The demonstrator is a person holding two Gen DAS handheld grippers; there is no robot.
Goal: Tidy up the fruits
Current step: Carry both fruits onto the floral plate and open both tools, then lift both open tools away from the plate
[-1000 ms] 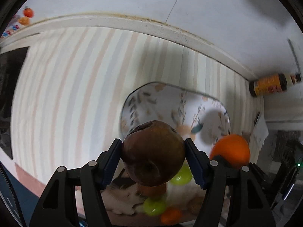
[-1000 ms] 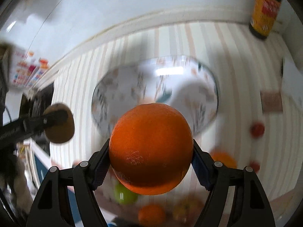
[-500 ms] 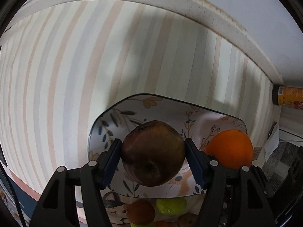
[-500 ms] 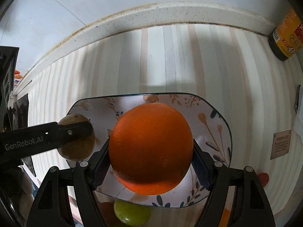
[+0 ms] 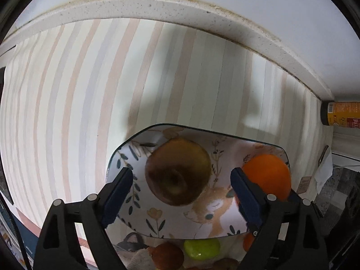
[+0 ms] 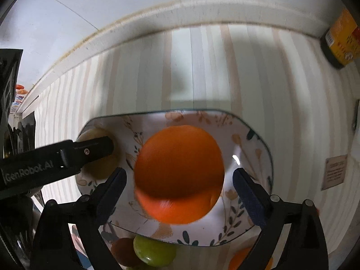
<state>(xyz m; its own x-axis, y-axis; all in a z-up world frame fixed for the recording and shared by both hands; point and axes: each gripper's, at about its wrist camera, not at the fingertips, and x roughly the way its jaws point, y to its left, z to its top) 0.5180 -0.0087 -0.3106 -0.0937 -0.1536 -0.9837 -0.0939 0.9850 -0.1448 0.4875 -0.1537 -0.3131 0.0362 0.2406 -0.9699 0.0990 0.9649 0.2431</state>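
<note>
A brown, bruised apple (image 5: 177, 171) lies on the floral plate (image 5: 225, 225), between the pads of my left gripper (image 5: 182, 191). Its jaws are opening and both pads stand clear of the apple. An orange (image 6: 180, 173), slightly blurred, lies on the same plate (image 6: 258, 139) between the pads of my right gripper (image 6: 182, 193). Those jaws are opening too, with a gap on each side of the fruit. In the left wrist view the orange (image 5: 267, 175) shows behind the right-hand finger. In the right wrist view one left finger (image 6: 90, 150) crosses the apple (image 6: 101, 171).
The plate sits on a striped cloth (image 5: 90, 90) that ends at a white ledge (image 5: 157, 2) by the wall. Off the plate's near edge lie a green fruit (image 6: 155, 252), a brown fruit (image 6: 123, 254) and another orange (image 6: 243, 258). A yellow-labelled bottle (image 6: 342, 42) stands at the far right.
Both grippers came down over the plate and their jaws spread apart. The apple and the orange, gripped a moment ago, now lie loose on the plate.
</note>
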